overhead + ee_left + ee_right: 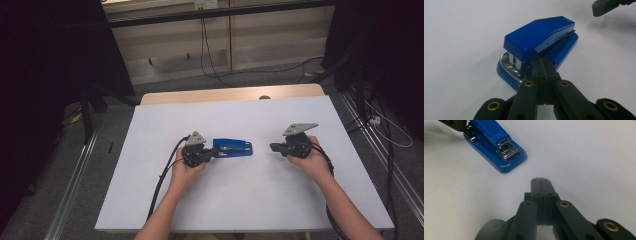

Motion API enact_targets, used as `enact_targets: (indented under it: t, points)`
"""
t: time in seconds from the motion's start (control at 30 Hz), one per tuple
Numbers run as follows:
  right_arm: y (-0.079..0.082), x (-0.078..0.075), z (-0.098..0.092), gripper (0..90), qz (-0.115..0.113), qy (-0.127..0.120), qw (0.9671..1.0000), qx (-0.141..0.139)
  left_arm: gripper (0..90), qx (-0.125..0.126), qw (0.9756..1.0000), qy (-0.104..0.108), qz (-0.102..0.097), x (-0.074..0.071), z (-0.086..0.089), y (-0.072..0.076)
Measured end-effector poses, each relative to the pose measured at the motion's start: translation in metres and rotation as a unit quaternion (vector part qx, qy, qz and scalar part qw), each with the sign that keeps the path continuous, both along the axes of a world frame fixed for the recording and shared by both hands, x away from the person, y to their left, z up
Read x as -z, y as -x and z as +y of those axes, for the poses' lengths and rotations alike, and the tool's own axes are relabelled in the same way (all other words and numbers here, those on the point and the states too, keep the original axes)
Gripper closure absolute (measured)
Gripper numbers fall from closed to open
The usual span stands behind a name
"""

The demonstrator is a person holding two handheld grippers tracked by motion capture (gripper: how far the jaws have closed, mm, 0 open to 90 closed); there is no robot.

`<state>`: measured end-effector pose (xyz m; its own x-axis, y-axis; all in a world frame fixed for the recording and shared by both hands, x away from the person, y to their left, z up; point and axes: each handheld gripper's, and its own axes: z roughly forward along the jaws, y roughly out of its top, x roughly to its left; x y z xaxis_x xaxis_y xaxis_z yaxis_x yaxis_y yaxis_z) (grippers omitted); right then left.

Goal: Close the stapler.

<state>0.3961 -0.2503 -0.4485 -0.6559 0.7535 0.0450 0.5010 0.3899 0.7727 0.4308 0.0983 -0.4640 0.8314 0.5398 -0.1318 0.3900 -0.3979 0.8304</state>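
Observation:
A blue stapler [232, 148] lies flat on the white tabletop [250, 200], a little left of centre. My left gripper [216, 151] is shut, its jaws together, with the tips touching the stapler's hinge end. In the left gripper view the closed tips [543, 62] rest against the side of the stapler [541, 35] beside its chrome hinge. My right gripper [272, 147] is shut and holds nothing, a short way right of the stapler's front end. From the right gripper view its closed tips [540, 180] hover over bare table, with the stapler [496, 142] farther off at the upper left.
The white sheet covers a wooden table whose far edge [230, 94] shows beyond it. Metal rails [75, 185] run along the floor on both sides. Cables [210, 60] trail over the floor behind the table, and dark curtains hang at left and right.

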Motion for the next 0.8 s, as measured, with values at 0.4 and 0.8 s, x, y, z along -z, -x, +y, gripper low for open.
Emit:
enact_targets:
  t: [0.4,0.8]
  points:
    - [0.011,0.001,-0.005,79.4,0.006,-0.038,0.9992,0.006,89.5,0.02,0.9995,0.005,0.023,0.0,-0.001,0.002]
    - [0.032,-0.005,-0.006,55.8,-0.006,-0.053,0.9985,0.013,53.3,0.001,0.999,0.041,0.02,-0.022,0.023,0.018]
